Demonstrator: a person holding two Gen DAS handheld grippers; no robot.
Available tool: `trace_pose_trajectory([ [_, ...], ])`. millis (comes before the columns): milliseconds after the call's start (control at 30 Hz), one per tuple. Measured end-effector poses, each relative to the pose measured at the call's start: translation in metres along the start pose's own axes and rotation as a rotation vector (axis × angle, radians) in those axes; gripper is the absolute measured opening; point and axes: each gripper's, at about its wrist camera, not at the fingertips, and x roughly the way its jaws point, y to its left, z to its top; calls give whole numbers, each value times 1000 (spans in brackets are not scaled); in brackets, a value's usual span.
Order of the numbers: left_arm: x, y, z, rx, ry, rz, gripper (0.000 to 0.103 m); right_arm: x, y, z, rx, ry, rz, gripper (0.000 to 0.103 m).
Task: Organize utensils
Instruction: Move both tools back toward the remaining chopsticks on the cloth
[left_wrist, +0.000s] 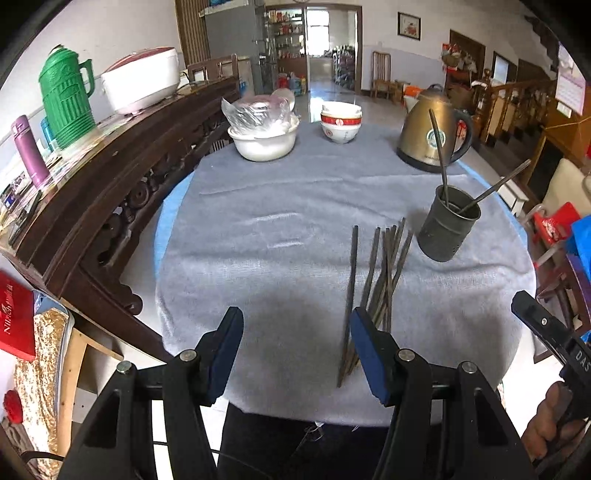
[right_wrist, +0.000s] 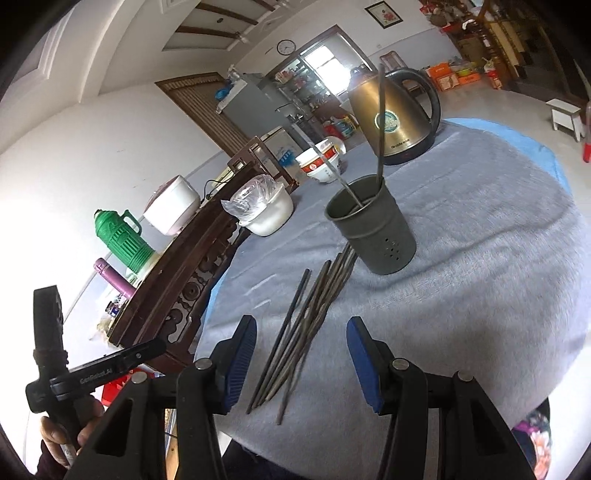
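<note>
Several dark metal chopsticks (left_wrist: 376, 280) lie in a loose bundle on the grey tablecloth (left_wrist: 277, 229), also in the right wrist view (right_wrist: 295, 332). A dark metal utensil holder (left_wrist: 448, 229) stands upright to their right with two chopsticks in it; it also shows in the right wrist view (right_wrist: 371, 229). My left gripper (left_wrist: 295, 354) is open and empty, its right finger beside the bundle's near ends. My right gripper (right_wrist: 301, 362) is open and empty, with the bundle's near ends between its fingers.
A gold kettle (left_wrist: 432, 129), stacked red-rimmed bowls (left_wrist: 340, 123) and a white bowl holding a plastic bag (left_wrist: 263, 133) stand at the table's far side. A dark wooden sideboard (left_wrist: 110, 192) with a green flask (left_wrist: 66, 99) runs along the left.
</note>
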Motion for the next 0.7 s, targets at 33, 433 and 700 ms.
trace_pose_trajectory([
  [33,-3,5,-4,-2,-3,-6,61,-1,6,-2,-9,-3,-9,55],
  [433,-20,52,-32,-52,-28,-50,61,-4,60,-27,-88,32,-72,40],
  [700,-7,56,-22,-53,9,-97,61,19,46,-12,-44,89,-122,30],
])
